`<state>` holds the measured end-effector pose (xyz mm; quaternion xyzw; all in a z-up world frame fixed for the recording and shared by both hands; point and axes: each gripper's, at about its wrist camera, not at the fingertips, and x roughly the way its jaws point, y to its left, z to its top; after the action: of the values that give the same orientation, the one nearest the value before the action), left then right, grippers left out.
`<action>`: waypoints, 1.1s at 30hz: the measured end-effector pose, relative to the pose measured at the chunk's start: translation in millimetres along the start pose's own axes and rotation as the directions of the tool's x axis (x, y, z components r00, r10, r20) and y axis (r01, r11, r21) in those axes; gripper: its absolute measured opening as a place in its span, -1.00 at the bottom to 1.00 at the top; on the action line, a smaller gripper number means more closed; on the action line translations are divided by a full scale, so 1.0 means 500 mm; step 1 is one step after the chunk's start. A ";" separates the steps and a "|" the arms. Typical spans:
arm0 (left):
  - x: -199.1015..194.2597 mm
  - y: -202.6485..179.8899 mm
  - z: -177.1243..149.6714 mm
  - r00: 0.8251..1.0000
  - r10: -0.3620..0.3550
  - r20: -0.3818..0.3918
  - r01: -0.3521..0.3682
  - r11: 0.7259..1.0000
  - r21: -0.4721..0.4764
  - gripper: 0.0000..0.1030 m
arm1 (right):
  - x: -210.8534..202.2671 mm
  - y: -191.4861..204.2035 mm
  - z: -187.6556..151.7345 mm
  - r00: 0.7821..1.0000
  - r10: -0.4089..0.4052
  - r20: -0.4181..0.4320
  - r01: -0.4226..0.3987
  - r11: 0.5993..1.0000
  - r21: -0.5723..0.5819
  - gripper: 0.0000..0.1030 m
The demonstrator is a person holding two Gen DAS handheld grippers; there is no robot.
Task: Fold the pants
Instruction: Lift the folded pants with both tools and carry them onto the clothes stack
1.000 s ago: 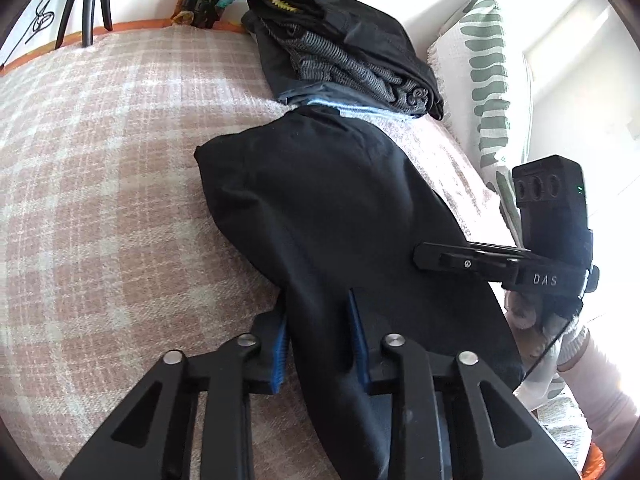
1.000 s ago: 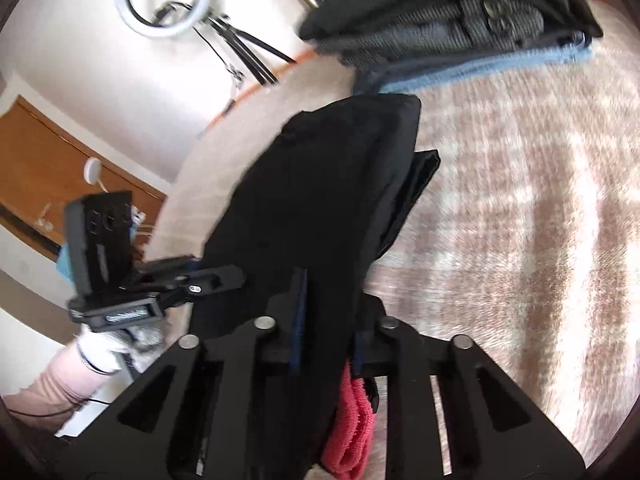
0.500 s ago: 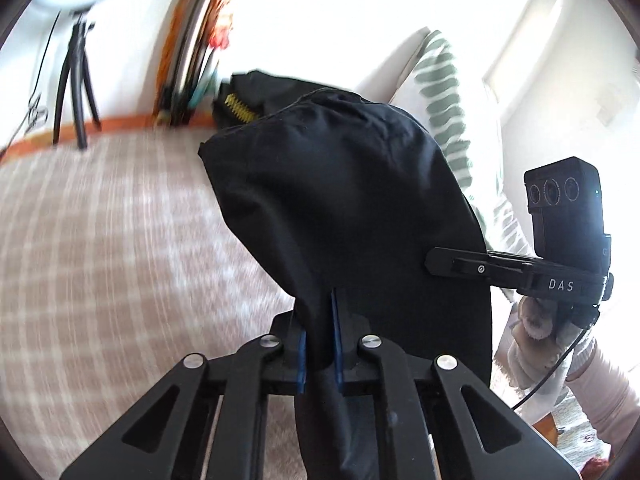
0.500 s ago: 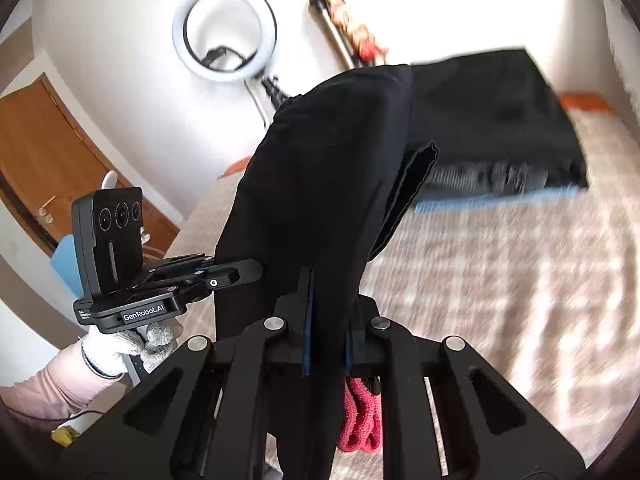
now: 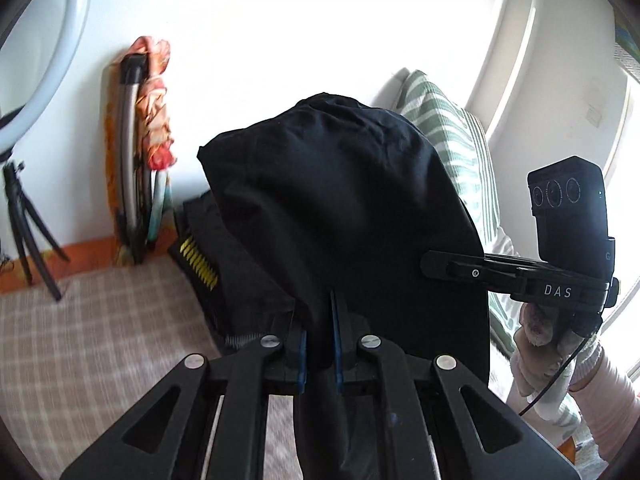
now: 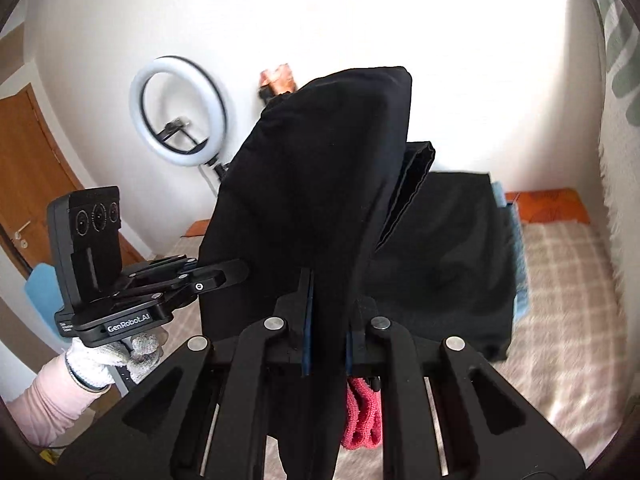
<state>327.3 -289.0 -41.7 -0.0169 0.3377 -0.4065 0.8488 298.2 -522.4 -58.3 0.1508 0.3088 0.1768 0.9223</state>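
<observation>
Both claws pinch the black pants: the left claw (image 5: 319, 338) at lower centre of its view, the right claw (image 6: 327, 330) likewise. The pants (image 5: 340, 208) hang in mid-frame above the checked bed (image 5: 92, 340), before a stack of folded clothes (image 6: 452, 264).

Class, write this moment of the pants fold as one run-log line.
stage: lift | left gripper: shut on black pants | right gripper: shut on black pants | pants: hanging above checked bed cover | folded clothes stack: behind
</observation>
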 end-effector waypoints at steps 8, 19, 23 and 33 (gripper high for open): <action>0.125 0.035 0.088 1.000 0.030 -0.008 -0.030 1.000 0.001 -0.87 | 0.111 -0.099 0.077 0.999 -0.033 -0.040 0.033 0.999 0.009 -0.75; 0.256 0.118 0.115 0.989 0.103 -0.104 -0.110 0.992 -0.065 -0.77 | 0.219 -0.164 0.071 0.943 -0.317 -0.104 0.308 0.947 -0.090 -0.31; 0.264 0.119 0.105 0.964 0.233 -0.131 -0.237 0.971 -0.012 -0.56 | 0.203 -0.145 0.062 0.901 -0.428 -0.065 0.414 0.896 -0.161 -0.31; 0.184 0.108 0.100 0.969 0.238 -0.061 -0.237 0.971 0.012 -0.54 | 0.139 -0.036 0.007 0.970 -0.242 -0.035 0.231 0.952 -0.199 -0.30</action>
<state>433.8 -329.4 -71.0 0.0381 0.3626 -0.3031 0.8805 356.5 -509.7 -98.3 0.0169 0.3331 0.0987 0.9375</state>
